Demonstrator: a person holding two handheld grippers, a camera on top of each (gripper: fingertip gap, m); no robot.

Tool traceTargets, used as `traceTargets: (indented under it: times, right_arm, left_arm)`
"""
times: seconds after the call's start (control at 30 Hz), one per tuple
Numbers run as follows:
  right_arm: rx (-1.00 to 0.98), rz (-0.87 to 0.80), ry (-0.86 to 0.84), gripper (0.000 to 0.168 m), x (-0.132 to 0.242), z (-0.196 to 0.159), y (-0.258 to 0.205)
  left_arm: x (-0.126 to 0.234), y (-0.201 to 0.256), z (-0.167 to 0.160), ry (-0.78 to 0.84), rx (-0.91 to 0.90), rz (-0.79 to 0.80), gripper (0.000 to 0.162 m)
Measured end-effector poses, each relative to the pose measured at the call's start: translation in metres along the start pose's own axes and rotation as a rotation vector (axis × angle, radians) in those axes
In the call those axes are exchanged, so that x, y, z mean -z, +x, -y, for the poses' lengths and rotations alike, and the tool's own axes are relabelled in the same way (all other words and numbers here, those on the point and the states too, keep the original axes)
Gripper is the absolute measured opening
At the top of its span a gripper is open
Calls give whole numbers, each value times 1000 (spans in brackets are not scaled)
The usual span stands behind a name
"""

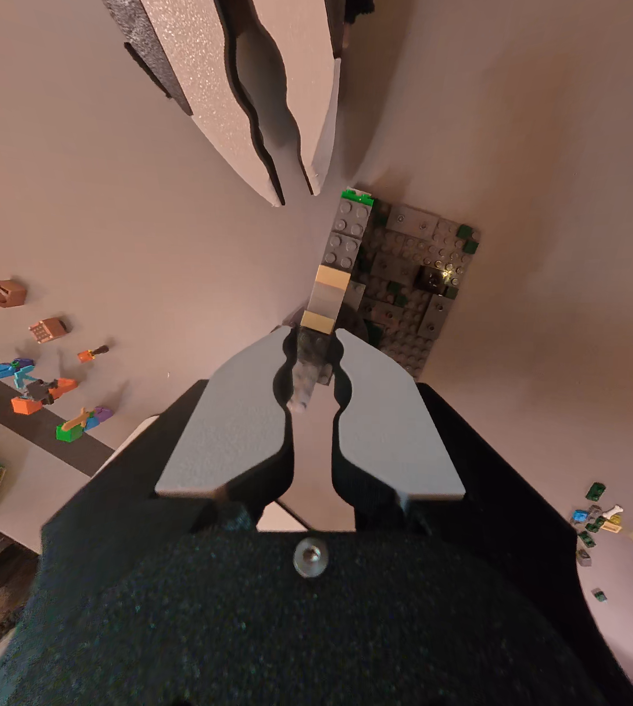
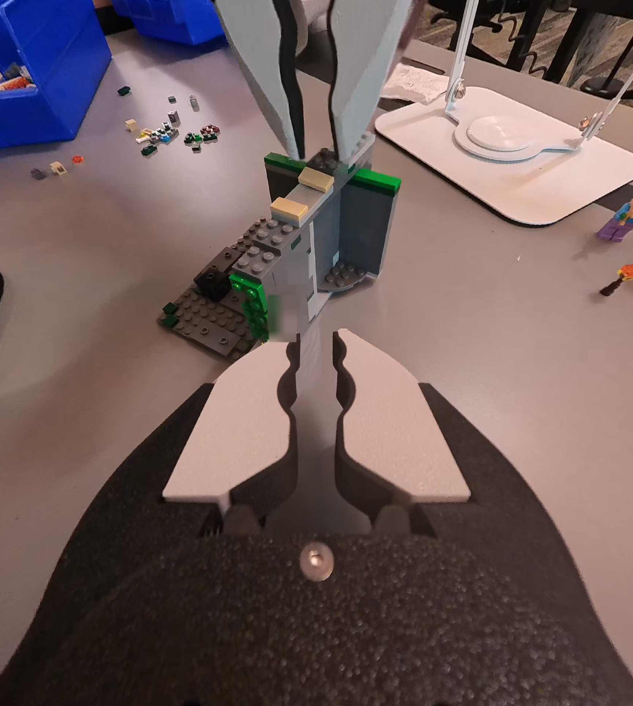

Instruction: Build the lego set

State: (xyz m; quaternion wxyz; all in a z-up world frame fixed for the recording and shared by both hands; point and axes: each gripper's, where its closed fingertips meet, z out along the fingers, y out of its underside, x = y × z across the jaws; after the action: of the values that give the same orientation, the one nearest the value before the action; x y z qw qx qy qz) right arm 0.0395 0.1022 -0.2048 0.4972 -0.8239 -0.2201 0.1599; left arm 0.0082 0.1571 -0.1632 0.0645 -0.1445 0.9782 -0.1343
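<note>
We are working over a grey table (image 2: 460, 344), where the lego build (image 2: 288, 248) is standing at the middle, its grey wall rising from a studded baseplate (image 1: 414, 267). Our left gripper (image 1: 313, 332) is pinching a dark brick (image 2: 324, 158) on the wall's top. Our right gripper (image 2: 317, 336) is hovering beside the wall's base, jaws narrowly parted around nothing. Loose pieces (image 2: 162, 131) are lying near a blue bin (image 2: 59, 76).

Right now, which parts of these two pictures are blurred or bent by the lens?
Left wrist view: the dark piece between the left gripper fingertips is smeared; table edges curve. Right wrist view: a mosaic patch covers the grey wall; right gripper sharp.
</note>
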Motion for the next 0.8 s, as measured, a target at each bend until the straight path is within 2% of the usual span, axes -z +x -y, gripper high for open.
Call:
traceTargets:
  times: [0.1, 0.23, 0.37, 0.47, 0.63, 0.7, 0.8]
  right_arm:
    - [-17, -14, 3, 16, 1, 1, 3]
    - [-31, -47, 34, 16, 7, 7, 10]
    - [-59, -48, 71, 16, 12, 15, 10]
    - [-96, -16, 97, 19, 15, 22, 2]
    - [-100, -25, 51, 41, 7, 23, -18]
    - [-71, -64, 21, 48, 1, 21, -21]
    - [-45, -95, -37, 49, -11, 16, -23]
  left_arm:
    - [7, 3, 0, 5, 18, 41, 14]
    - [25, 4, 10, 102, 112, 213, 9]
    - [34, 6, 8, 196, 305, 467, 8]
    - [30, 15, -6, 283, 517, 589, 11]
    - [8, 32, -22, 476, 820, 628, 24]
    - [-1, 37, -27, 481, 853, 644, 28]
    - [-9, 34, -29, 511, 888, 664, 31]
